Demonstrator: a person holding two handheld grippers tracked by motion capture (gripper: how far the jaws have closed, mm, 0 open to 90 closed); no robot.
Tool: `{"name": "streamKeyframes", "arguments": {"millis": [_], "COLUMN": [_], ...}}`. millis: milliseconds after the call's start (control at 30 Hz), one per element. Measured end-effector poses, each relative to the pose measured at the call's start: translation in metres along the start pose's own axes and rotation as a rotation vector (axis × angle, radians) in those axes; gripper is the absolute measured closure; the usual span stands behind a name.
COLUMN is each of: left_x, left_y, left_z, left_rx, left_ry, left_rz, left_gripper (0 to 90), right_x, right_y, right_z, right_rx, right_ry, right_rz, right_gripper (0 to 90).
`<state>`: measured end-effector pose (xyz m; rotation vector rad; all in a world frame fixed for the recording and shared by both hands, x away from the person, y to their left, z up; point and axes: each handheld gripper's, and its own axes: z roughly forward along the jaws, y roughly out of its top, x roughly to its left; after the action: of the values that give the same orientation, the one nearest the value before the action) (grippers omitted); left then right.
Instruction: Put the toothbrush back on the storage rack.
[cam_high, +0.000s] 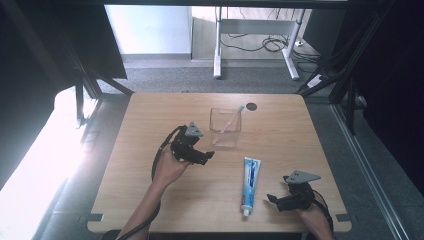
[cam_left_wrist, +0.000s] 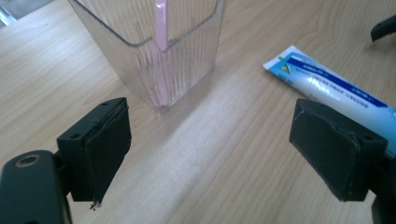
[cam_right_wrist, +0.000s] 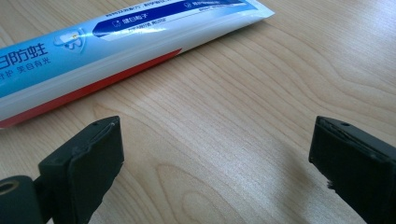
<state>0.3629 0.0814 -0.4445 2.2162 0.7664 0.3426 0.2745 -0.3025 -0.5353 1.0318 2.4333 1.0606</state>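
**Both hand-held grippers open, nothing held**

Left hand-held gripper (cam_high: 207, 156) sits above the desk (cam_high: 150, 210) just left of and below the clear cup (cam_high: 225, 127), jaws spread wide and empty. In the left gripper view the left hand-held gripper (cam_left_wrist: 210, 154) looks at the cup (cam_left_wrist: 154, 51) straight ahead, near but not touching; bare wood between the pads. Cup is ribbed clear plastic, upright, towards the far middle of the desk. Pink toothbrush (cam_high: 233, 118) stands in it, leaning right, head over the rim; in the left gripper view its handle (cam_left_wrist: 161, 23) shows through the cup wall.

Right hand-held gripper (cam_high: 272, 199) is near the front right edge of the desk, jaws pointing left at the toothpaste tube (cam_high: 250, 184). Jaws wide apart, gripping nothing. In the right gripper view the right hand-held gripper (cam_right_wrist: 215, 168) has only desk grain between the pads; the tube (cam_right_wrist: 93, 51) lies flat beyond the left jaw, close, no contact.

Tube: white and blue with a red stripe, lying flat roughly front to back, cap end towards the person, between the two grippers and below-right of the cup. Crimped end (cam_left_wrist: 280, 65) shows in the left gripper view, right of the cup, apart from it.

Small dark round hole (cam_high: 251, 106) in the desk just right of the cup.
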Motion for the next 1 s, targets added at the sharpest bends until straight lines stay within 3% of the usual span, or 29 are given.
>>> {"name": "streamKeyframes", "arguments": {"millis": [300, 700, 1000], "left_x": [-0.007, -0.014, -0.02], "left_y": [-0.022, -0.05, -0.067], "left_z": [-0.006, -0.008, -0.009], "left_rx": [0.013, 0.004, 0.024], "left_ry": [0.014, 0.007, 0.002], "left_rz": [0.016, -0.008, -0.004], "left_gripper": [13.2, 13.3, 13.3], "right_x": [0.001, 0.002, 0.003], "right_y": [0.0, 0.0, 0.0], "right_z": [0.0, 0.001, 0.001], "right_rx": [0.003, 0.007, 0.011], "right_ry": [0.0, -0.002, -0.001], "right_rz": [-0.005, -0.004, -0.007], "right_gripper": [3.1, 3.1, 3.1]}}
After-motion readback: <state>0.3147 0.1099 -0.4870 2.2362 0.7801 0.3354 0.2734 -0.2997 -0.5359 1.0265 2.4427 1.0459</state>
